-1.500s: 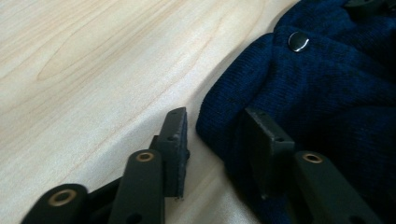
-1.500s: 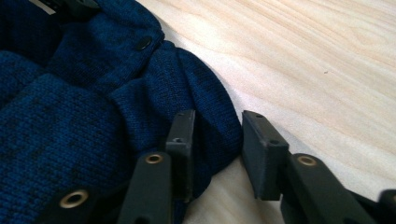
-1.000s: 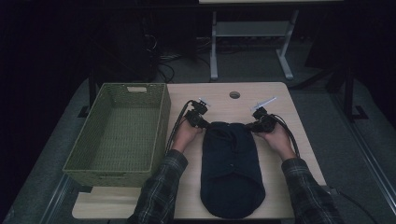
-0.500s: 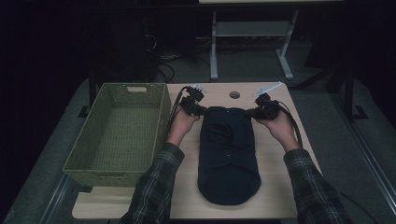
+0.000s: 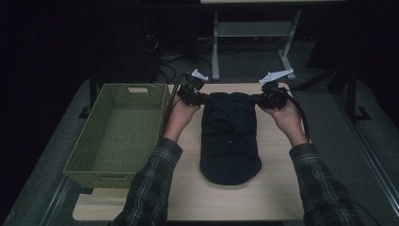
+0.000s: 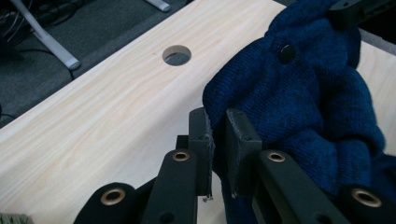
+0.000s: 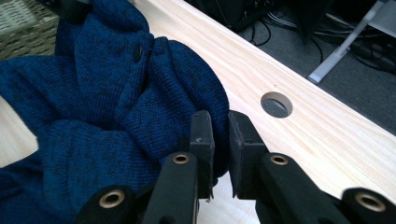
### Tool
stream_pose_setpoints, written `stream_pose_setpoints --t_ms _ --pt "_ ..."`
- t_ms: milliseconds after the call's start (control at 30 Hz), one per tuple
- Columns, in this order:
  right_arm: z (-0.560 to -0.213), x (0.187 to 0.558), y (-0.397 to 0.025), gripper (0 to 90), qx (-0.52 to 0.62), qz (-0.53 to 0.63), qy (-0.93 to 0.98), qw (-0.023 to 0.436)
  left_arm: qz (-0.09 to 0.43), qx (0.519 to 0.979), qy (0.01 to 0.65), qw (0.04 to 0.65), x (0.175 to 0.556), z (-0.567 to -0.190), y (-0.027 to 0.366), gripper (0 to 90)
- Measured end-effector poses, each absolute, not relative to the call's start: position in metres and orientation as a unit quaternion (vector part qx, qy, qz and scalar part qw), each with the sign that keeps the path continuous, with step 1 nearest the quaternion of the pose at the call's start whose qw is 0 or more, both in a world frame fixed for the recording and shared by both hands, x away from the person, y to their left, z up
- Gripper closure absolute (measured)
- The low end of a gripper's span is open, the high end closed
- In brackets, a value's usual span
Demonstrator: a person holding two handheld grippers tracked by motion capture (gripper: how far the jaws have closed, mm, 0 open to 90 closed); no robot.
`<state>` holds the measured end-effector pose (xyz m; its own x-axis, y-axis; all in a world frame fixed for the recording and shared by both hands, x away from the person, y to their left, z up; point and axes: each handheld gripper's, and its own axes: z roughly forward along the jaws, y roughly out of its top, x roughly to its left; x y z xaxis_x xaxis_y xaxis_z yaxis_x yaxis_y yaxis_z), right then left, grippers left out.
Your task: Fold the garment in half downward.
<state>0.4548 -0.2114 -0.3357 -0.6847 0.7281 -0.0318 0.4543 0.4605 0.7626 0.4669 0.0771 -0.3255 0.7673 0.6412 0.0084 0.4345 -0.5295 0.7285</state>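
- The left gripper [image 6: 218, 140] has its fingers [image 6: 201, 135] nearly together, pinching a fold of the dark blue knitted garment [image 5: 229, 136] at its far left corner.
- The right gripper [image 7: 219, 140] likewise has its fingers [image 7: 243, 140] almost closed on a fold of the knit at the far right corner.
- In the high view the left gripper [image 5: 193, 95] and the right gripper [image 5: 268, 97] sit level with each other at the far end of the garment, the fabric bunched between them.
- Both hands reach forward from plaid sleeves [image 5: 150, 183], palms turned inward toward the garment.
- The garment lies lengthwise on the middle of the worktop [image 5: 277, 188], its near end rounded and flat.
- A round hole [image 6: 176, 54] in the worktop lies just beyond the garment's far edge.
- A green woven basket [image 5: 117, 134] stands at the left, beside the left forearm.
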Motion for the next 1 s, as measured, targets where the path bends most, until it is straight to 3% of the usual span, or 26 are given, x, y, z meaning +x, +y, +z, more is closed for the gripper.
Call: stream_pose_setpoints --t_ms 433,1000 --pt "-0.362 0.397 -0.214 79.2 0.322 0.406 0.835 0.185 0.139 0.878 0.268 0.371 0.409 -0.344 0.081 80.0" --pt "-0.38 0.361 -0.221 77.8 0.309 0.413 0.843 0.153 0.088 0.885 0.259 0.378 0.38 -0.357 0.087 80.0"
